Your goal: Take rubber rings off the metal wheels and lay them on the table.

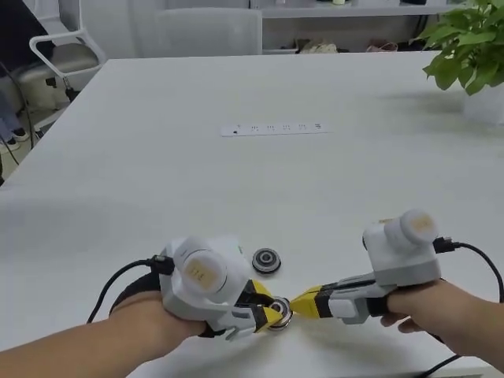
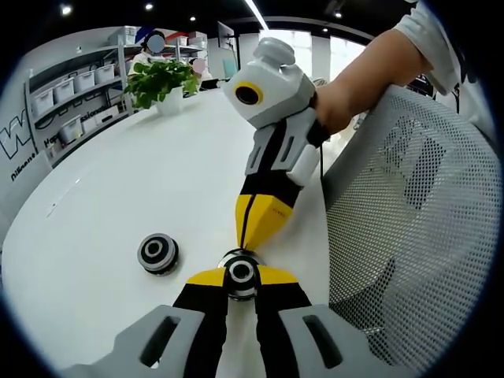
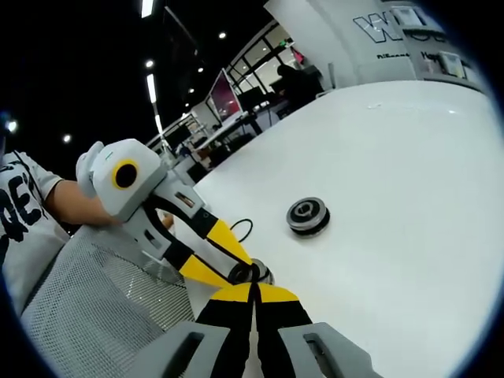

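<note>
Judging by the table point(image 1: 236, 181), the task has barely begun: two metal wheels are here, and both seem to wear their black rubber rings. The left gripper point(image 1: 272, 313) is clamped on one wheel point(image 2: 240, 274) at the table's 6 o'clock edge. The right gripper point(image 1: 299, 303), jaws pressed together, touches that wheel's rim. The second wheel point(image 1: 266, 260) lies free at 11 o'clock from it.

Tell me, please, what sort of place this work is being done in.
Probably an office or lab workroom: a large white table with a potted plant on it, a mesh office chair beside it, and wall shelves holding storage bins.
</note>
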Demonstrator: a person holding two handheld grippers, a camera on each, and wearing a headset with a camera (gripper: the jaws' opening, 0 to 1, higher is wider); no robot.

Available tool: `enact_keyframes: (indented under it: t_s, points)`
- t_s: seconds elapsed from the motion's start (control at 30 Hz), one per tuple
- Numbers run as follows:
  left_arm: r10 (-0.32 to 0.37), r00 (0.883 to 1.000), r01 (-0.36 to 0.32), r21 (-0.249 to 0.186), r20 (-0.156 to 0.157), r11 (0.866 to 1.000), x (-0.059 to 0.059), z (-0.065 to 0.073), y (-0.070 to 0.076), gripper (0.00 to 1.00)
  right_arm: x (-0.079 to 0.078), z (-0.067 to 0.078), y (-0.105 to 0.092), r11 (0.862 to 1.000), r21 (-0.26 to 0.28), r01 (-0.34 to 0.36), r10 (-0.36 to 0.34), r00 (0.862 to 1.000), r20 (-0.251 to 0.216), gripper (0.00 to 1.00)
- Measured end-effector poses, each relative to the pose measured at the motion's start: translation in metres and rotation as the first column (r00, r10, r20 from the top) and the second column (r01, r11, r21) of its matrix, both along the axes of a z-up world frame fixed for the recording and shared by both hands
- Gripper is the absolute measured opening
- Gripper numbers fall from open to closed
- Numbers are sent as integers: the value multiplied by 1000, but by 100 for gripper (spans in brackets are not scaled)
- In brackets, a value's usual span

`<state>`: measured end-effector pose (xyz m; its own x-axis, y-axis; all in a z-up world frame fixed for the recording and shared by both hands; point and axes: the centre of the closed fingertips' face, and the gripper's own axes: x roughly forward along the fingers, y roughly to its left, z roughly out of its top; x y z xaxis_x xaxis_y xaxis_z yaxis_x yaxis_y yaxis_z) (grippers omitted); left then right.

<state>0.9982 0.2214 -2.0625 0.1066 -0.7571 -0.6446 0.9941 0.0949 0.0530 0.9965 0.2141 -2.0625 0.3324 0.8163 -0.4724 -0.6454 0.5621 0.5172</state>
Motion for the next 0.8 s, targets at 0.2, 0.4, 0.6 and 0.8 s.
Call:
enact_keyframes:
  t_s: [0.2, 0.4, 0.6, 0.8]
  points:
    - [-3, 1000, 3, 1, 2, 1000, 0, 0, 0, 7, -1, 1, 3, 1000, -3, -11, 11, 1000, 9, 0]
    - [-6, 1000, 6, 4, 4, 1000, 0, 0, 0, 7, -2, 3, 6, 1000, -5, -27, 27, 999, 22, 0]
    - [-3, 1000, 3, 1, -5, 1000, -1, -1, -1, 7, -9, 17, 24, 995, 44, -87, 85, 995, 55, 0]
    - [0, 1000, 0, -2, -5, 1000, -1, 0, -1, 7, -7, 9, 16, 997, 13, -78, 77, 995, 71, 0]
